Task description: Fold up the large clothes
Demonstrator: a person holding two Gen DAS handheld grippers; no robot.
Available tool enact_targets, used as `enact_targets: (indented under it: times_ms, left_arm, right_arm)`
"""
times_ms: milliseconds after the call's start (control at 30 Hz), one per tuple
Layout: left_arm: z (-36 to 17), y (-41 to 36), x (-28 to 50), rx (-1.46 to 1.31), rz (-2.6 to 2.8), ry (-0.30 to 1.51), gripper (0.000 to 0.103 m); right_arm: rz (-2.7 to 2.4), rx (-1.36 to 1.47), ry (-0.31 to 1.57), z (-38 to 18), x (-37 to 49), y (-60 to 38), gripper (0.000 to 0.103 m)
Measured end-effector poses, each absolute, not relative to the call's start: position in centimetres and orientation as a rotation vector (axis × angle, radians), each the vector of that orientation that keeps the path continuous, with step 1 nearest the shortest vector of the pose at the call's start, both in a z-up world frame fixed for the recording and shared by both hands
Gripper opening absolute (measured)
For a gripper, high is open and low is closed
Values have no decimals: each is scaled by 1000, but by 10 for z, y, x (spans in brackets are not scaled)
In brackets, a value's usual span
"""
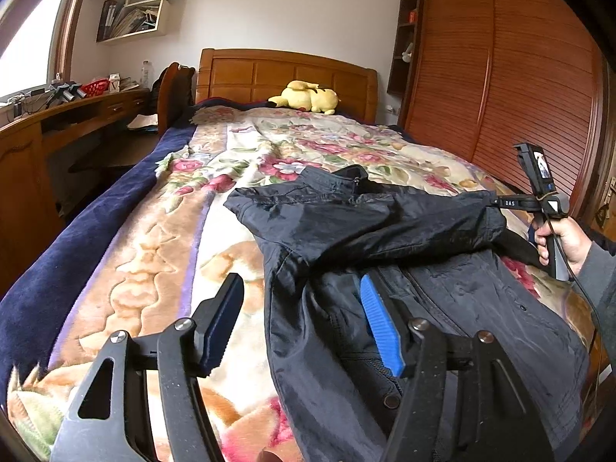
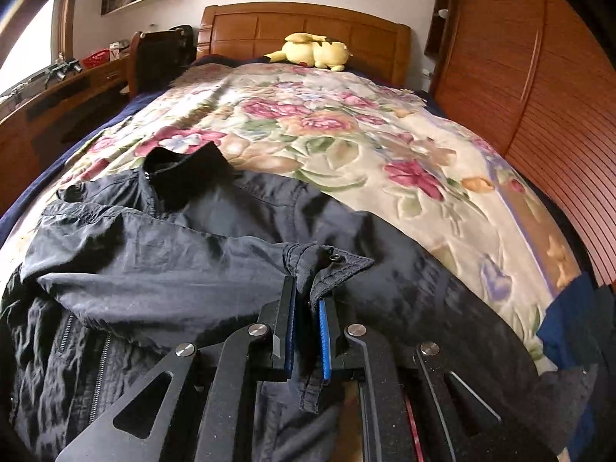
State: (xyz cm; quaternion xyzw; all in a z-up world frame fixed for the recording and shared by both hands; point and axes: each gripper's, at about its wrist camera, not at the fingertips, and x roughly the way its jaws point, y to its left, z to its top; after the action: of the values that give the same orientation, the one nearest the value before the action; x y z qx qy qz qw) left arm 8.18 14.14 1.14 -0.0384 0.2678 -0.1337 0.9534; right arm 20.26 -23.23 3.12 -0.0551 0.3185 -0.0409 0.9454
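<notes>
A: From the left wrist, we see the jacket [image 1: 404, 254] lying on the blanket [image 1: 161, 254] that covers the bed [image 1: 285, 73], near the foot end, collar toward the headboard. One sleeve [image 1: 369, 219] is drawn across the chest toward the right.

B: And our left gripper [image 1: 304, 319]?

A: Its jaws stand apart. The near edge of the jacket runs between them, but neither pad presses on it, so we call it released. The blue pad [image 1: 381, 327] sits over the dark cloth; the other finger is over the blanket.

B: We also see the right gripper [image 1: 496, 203] at the far side, with a hand [image 1: 558, 238] around its handle. Its tips meet the sleeve's end.

A: A plush [image 1: 306, 97] lies by the headboard, a desk [image 1: 65, 115] stands to the left of the bed and a wardrobe [image 1: 512, 77] to the right.

B: Now the right wrist. There our right gripper [image 2: 308, 315] is clenched on the cuff [image 2: 327, 265]. The ribbed end and its snap poke out just past the fingertips, and a fold of cloth hangs down between the fingers.

A: So the sleeve [image 2: 161, 254] is held up off the body of the jacket [image 2: 115, 327]?

B: It stretches from the shoulder at the left across to our jaws. The jacket's front, with its zip, lies below it, collar [image 2: 184, 173] still pointing at the headboard, blanket [image 2: 346, 134] beyond.
</notes>
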Motion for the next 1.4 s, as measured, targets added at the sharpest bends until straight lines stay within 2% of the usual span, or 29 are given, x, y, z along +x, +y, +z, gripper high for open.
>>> enact_targets:
  times_ms: [67, 133, 233, 300, 367, 667, 733, 800, 867, 1400]
  left_arm:
    - [13, 141, 81, -76, -271, 542, 65]
    - [15, 140, 81, -69, -269, 538, 65]
    - [18, 135, 78, -58, -262, 533, 65]
    - [22, 127, 75, -30, -257, 524, 66]
    - [26, 119, 73, -10, -250, 520, 66]
    - [52, 80, 63, 21, -267, 483, 67]
    - [58, 71, 63, 17, -268, 476, 67]
    - [64, 61, 62, 23, -275, 467, 67]
    - [67, 51, 61, 34, -284, 463, 67]
    - [68, -21, 48, 84, -372, 452, 71]
  right_arm:
    - [-59, -85, 652, 37, 197, -236, 10]
    - [-42, -60, 653, 36, 192, -240, 15]
    - [-14, -27, 641, 37, 172, -250, 27]
    - [11, -9, 635, 36, 158, -256, 45]
    - [30, 10, 627, 35, 144, -270, 52]
    - [16, 76, 619, 36, 68, -336, 55]
    - [-10, 86, 604, 35, 57, -353, 59]
    - [-37, 94, 599, 31, 47, -372, 68]
    - [-59, 105, 603, 26, 40, -390, 72]
    - [-270, 152, 652, -10, 13, -476, 72]
